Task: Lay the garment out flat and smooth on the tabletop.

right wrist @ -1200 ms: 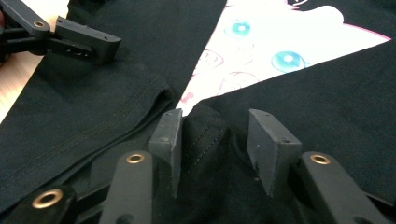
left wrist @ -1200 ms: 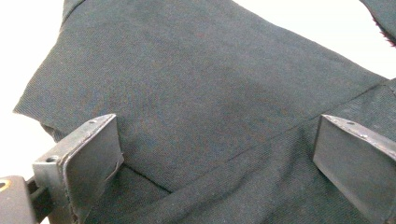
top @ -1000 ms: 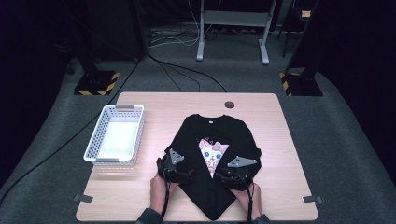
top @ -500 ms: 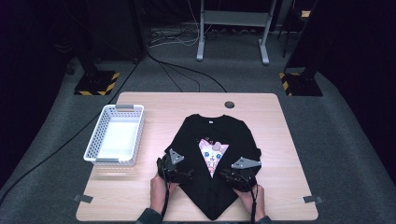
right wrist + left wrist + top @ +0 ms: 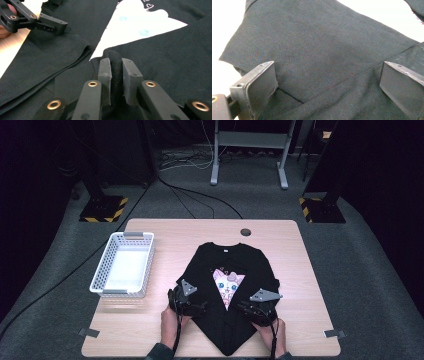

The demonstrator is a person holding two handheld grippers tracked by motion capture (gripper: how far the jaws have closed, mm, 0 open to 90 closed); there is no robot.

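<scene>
There, on the near half of the wooden table (image 5: 150,335), lay the black T-shirt (image 5: 210,270). The right gripper (image 5: 115,72) had just been closing and pinched a fold of its cloth, while the left gripper (image 5: 327,82) stood wide over the fabric. A white basket (image 5: 102,270) sat left.

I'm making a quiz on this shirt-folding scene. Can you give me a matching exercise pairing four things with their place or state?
Things:
1. white basket
2. black T-shirt
3. right gripper
4. left gripper

Place or state:
A. jaws wide apart over dark cloth
B. lying flat in the middle of the table, cat print showing
C. standing at the table's left side
D. jaws pinched on a fold of black fabric

Pairs: 1-C, 2-B, 3-D, 4-A
</scene>
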